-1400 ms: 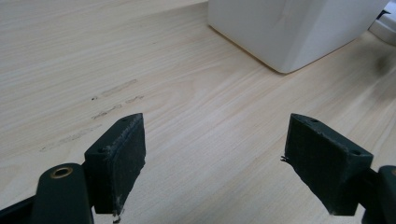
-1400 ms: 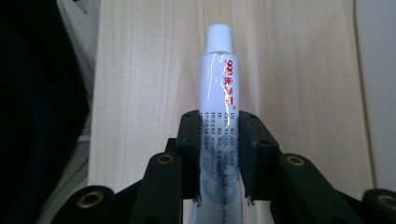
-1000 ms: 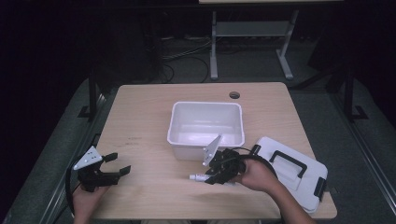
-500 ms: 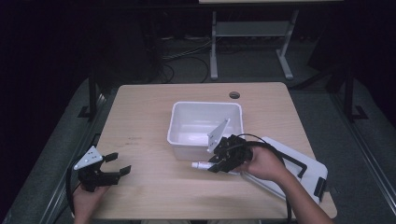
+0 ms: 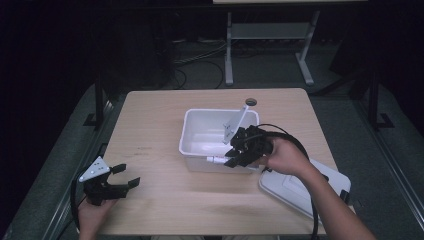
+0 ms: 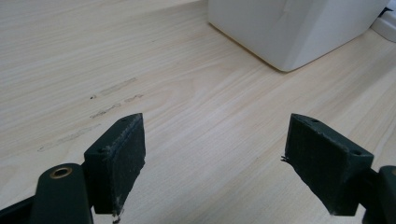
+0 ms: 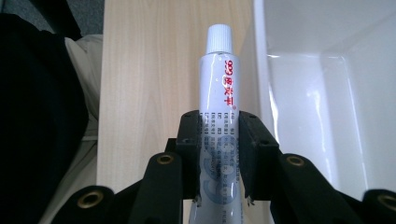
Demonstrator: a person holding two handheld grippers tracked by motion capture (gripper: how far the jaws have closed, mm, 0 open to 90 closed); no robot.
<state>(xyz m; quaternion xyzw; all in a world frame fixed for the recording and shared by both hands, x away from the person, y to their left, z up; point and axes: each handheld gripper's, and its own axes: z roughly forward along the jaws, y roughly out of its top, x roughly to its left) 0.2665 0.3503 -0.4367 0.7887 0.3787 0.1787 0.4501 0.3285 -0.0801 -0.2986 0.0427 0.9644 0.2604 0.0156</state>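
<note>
so, starting at my left: my left gripper [image 5: 116, 184] rests low over the near left corner of the table [image 5: 165, 110], its jaws spread wide with nothing between them. in the left gripper view the two black pads [image 6: 119, 158] frame bare wood, and a corner of the white bin [image 6: 299, 28] sits farther off, well apart. i judge this hand is parked there to stay out of the way while the other one works.

moving toward the middle, the white bin [image 5: 192, 142] stands open in the centre of the table, and what i can see of its inside looks bare, ready to take something.

at its near right edge is my right gripper [image 5: 235, 156], jaws clamped on a white ointment tube [image 7: 218, 102]. in the right gripper view the pads pinch the tube's lower body, leaving the capped end [image 7: 219, 38] sticking out ahead, right alongside the bin's wall [image 7: 261, 79]. holding it low on the body keeps the cap free and the tube steady, which i judge suits carrying it over the rim and dropping it inside.

farthest right, the bin's lid [image 5: 300, 187] lies flat on the table by my right forearm, set aside so the opening stays free.
</note>
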